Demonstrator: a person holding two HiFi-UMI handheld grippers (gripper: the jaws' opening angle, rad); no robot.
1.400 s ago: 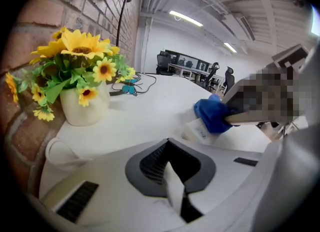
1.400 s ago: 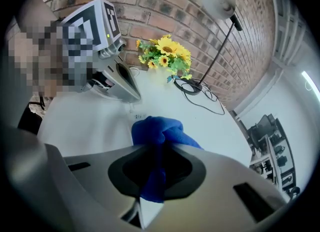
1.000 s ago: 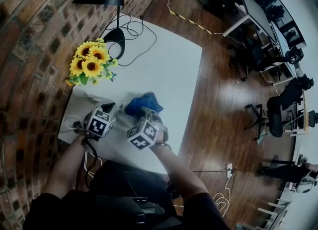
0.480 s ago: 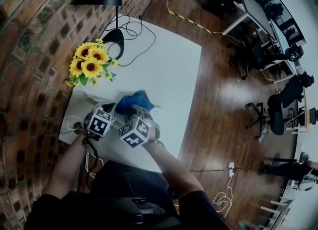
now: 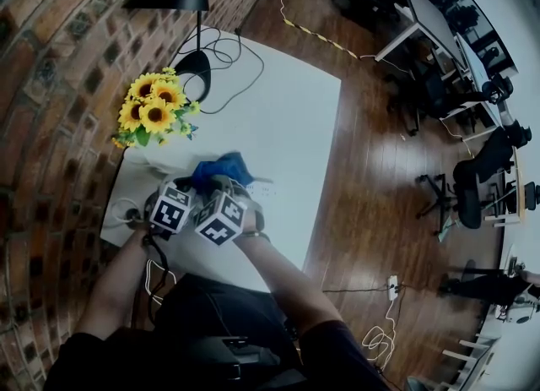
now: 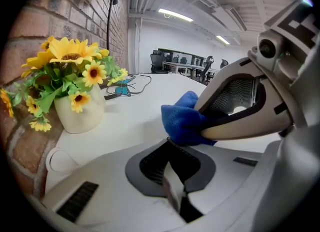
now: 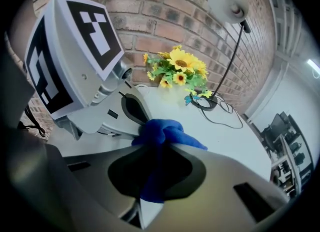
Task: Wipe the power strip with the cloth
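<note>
My right gripper [image 5: 226, 185] is shut on a bunched blue cloth [image 5: 218, 168], which it presses down on the white table [image 5: 287, 119] just in front of the left gripper [image 5: 192, 185]. In the right gripper view the cloth [image 7: 165, 131] runs up between my jaws and bulges past their tips. The left gripper view shows the same cloth [image 6: 185, 121] pinched under the right gripper's fingers [image 6: 225, 126]. The left jaws are shut, and only a thin pale sliver shows between their pads. A small white piece with faint marks, perhaps the power strip [image 5: 261, 187], pokes out right of the cloth. The rest is hidden.
Sunflowers in a white vase [image 5: 154, 111] stand by the brick wall, close behind the grippers. A black lamp [image 5: 196, 68] and loose black cables [image 5: 236, 51] sit at the table's far end. A white cord coil [image 5: 125, 210] lies at the left edge.
My right gripper has carried the blue cloth leftward across the table. Its marker cube now sits right beside the left gripper's cube. The left gripper has stayed put.
</note>
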